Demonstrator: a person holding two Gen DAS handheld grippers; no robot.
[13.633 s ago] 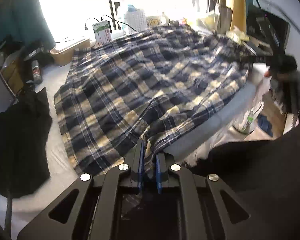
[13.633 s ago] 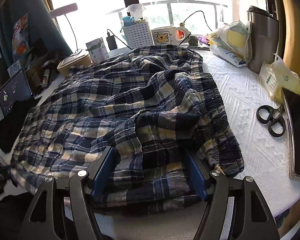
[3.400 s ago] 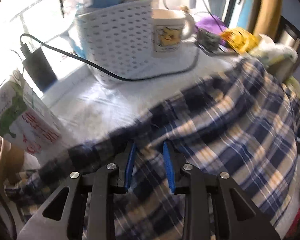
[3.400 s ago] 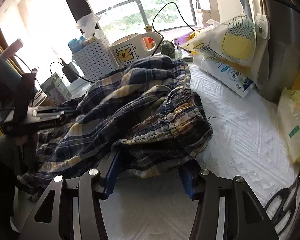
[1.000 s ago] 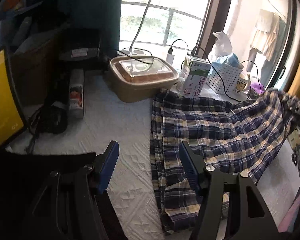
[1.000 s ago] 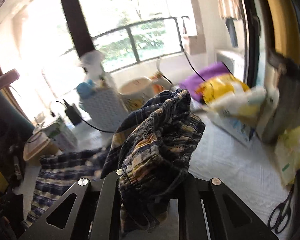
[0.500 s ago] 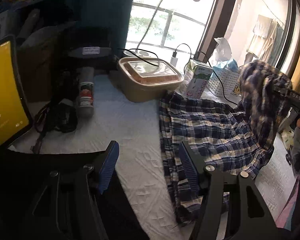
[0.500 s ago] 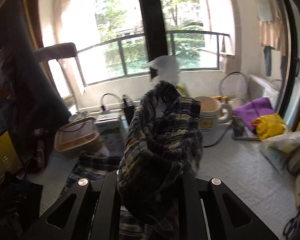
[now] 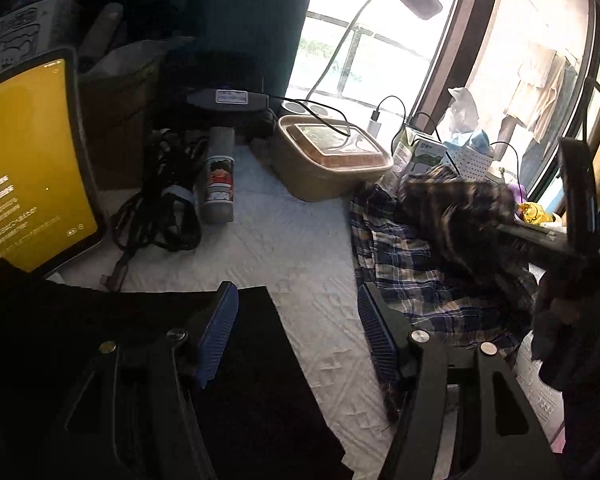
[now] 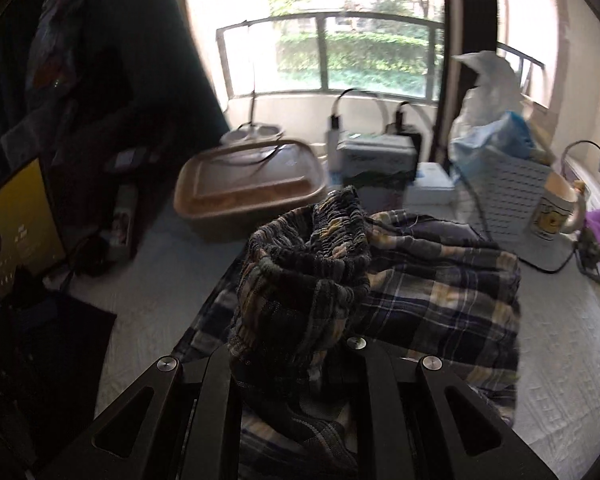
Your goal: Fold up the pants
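The blue and cream plaid pants (image 9: 428, 264) lie partly folded on the white quilted table (image 9: 292, 248). My right gripper (image 10: 296, 344) is shut on the bunched elastic waistband (image 10: 312, 256) and holds it above the lower layer of the pants (image 10: 440, 292). The right gripper also shows in the left wrist view (image 9: 540, 236), over the pants at the right. My left gripper (image 9: 296, 332) is open and empty, just left of the pants, its blue pads (image 9: 220, 328) over a black cloth (image 9: 236, 392).
A tan lidded box (image 9: 332, 160), a milk carton (image 9: 420, 152), a white basket (image 10: 504, 184) and a mug (image 10: 556, 208) stand at the back. A tablet with a yellow screen (image 9: 24, 164), black cables (image 9: 160, 208) and a can (image 9: 219, 184) are at the left.
My right gripper has carried the waistband leftward and down over the rest of the pants. My left gripper stays open and has shifted slightly.
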